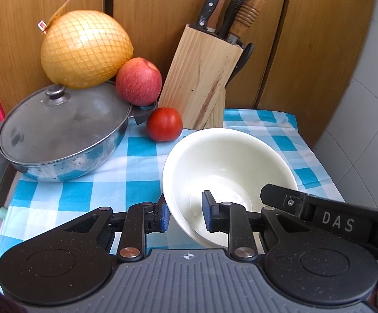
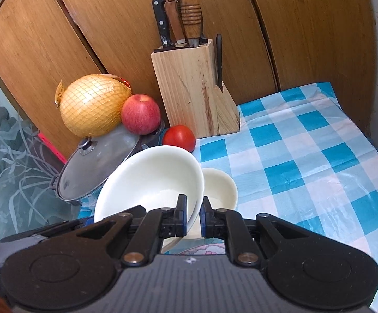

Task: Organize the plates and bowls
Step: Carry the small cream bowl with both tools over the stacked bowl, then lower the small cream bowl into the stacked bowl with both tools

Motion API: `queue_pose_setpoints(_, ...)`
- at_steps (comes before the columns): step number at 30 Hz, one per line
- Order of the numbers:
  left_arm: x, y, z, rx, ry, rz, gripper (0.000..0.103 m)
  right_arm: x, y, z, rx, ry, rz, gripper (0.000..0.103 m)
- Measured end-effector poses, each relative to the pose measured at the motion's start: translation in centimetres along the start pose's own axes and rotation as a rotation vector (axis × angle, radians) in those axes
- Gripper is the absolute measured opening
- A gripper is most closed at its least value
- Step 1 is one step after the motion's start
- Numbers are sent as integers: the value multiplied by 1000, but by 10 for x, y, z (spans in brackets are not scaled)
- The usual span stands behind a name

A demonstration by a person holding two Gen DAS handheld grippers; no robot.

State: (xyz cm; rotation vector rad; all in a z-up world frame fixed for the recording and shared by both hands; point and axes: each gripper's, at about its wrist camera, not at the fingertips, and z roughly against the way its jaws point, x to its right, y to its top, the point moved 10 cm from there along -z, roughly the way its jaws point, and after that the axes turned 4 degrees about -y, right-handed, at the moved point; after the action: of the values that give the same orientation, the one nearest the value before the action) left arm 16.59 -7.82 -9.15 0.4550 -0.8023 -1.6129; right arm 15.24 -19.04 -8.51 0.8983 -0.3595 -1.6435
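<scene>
Left wrist view, nearest first: the left gripper has its blue-padded jaws standing apart astride the near left wall of the large white bowl, one pad outside the wall and one inside; whether the pads press the wall I cannot tell. The bowl is tilted toward the camera, above the blue-and-white checked cloth. At 3 o'clock of the bowl the black body of the right gripper reaches in to its right rim.

Right wrist view: the right gripper has its jaws closed on the right rim of the large white bowl, pads on either side of the thin wall. A small white bowl sits on the checked cloth just beside the large one at its 3 o'clock, partly hidden by its rim. A flowered rim shows under the jaws, too little to name.

Farther out, at 10 o'clock of the bowl, stands a lidded steel pot. A netted pomelo and an apple rest at the pot's far edge, touching each other. A tomato lies on the cloth at 11 o'clock of the bowl, close to its far rim. At 12 o'clock a wooden knife block holds several knives, against wooden panels.
</scene>
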Motion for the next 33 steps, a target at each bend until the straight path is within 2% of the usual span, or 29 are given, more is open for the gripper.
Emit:
queue_pose_setpoints(24, -8, -2, -51, -80, 29, -14, 32, 10, 6, -45, -41, -65, 10, 13)
queue_pose_setpoints(28, -11, -5, -56, -91, 42, -18, 32, 10, 4, -50, -41, -101, 39, 14)
queue_pose_setpoints(33, -16, -6, -58, -97, 49, -6, 32, 21, 7, -49, -6, -180, 66, 19)
